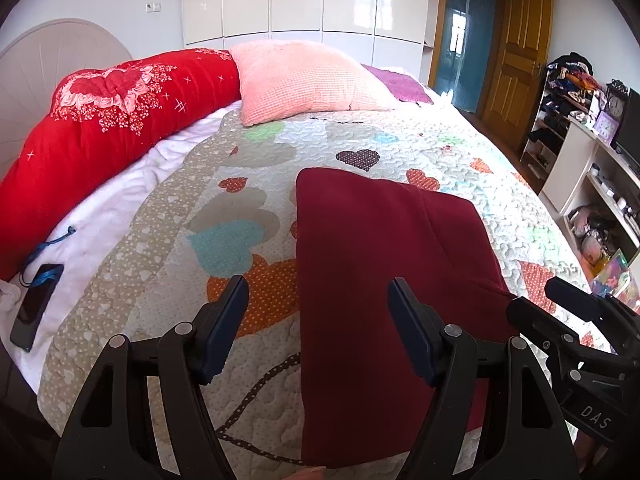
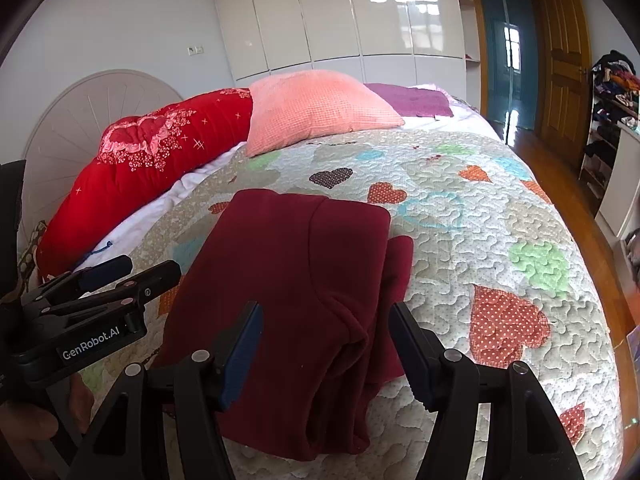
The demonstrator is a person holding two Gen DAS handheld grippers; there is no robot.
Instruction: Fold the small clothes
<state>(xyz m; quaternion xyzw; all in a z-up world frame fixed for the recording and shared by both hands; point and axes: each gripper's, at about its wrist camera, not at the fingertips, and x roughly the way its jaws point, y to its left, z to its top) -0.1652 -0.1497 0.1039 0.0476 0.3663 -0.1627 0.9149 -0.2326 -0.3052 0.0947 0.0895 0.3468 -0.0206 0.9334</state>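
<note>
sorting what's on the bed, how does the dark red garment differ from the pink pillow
The dark red garment lies folded and flat on the quilt; the pink pillow is plump and raised. The garment sits near the open tongs, the pillow at the far end beside the bright red bolster. The garment's cloth looks smooth, the pillow's has a fine grid texture. Both rest on the bed, untouched by either tongs.

- Your left gripper (image 1: 318, 292): black linkage arms, silver pivot pins, dark blue finger pads (image 1: 228, 320).
- Your right gripper (image 2: 326, 320): identical build; side view shows white "DAS" lettering.
- Left housing reads "GenRobot.AI".
</note>
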